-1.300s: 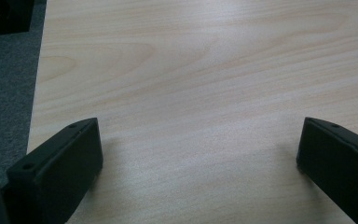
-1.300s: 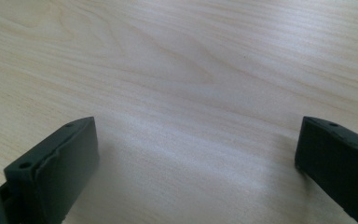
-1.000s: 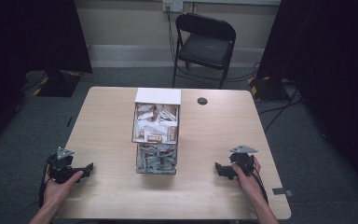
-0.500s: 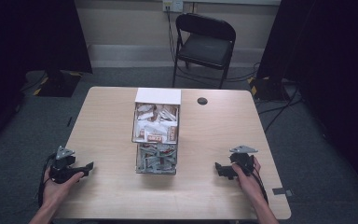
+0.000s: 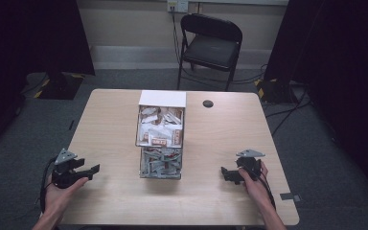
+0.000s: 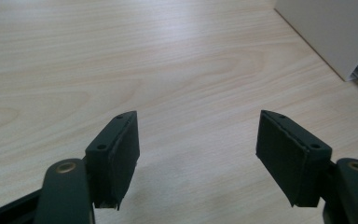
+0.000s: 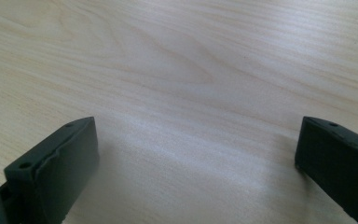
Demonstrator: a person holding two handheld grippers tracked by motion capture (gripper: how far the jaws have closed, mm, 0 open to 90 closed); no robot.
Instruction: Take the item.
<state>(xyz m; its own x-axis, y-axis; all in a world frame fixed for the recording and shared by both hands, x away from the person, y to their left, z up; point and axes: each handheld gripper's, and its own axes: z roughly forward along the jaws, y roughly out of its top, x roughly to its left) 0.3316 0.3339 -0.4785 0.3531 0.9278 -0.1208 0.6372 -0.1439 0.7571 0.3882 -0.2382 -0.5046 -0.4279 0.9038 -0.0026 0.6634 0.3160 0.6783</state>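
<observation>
Dark curtains and a grey carpet frame a pale wooden table (image 5: 115, 120), with a black folding chair (image 5: 211, 45) beyond its far edge at twelve o'clock and a small black disc (image 5: 208, 103) on the top near one o'clock. At the table's centre stands a clear two-tier organiser (image 5: 161, 139), its upper tray packed with white and brown packets, its lower one with grey pieces; it sits midway between both hands, probably so either can reach it. The left gripper (image 5: 92, 169) waits at about eight o'clock, pointed toward the organiser, its jaws having just been closing to a moderate gap with only bare wood between them. The right gripper (image 5: 226, 173) rests near four o'clock on the table, jaws spread wide and empty, seemingly parked until the left begins the reach.
</observation>
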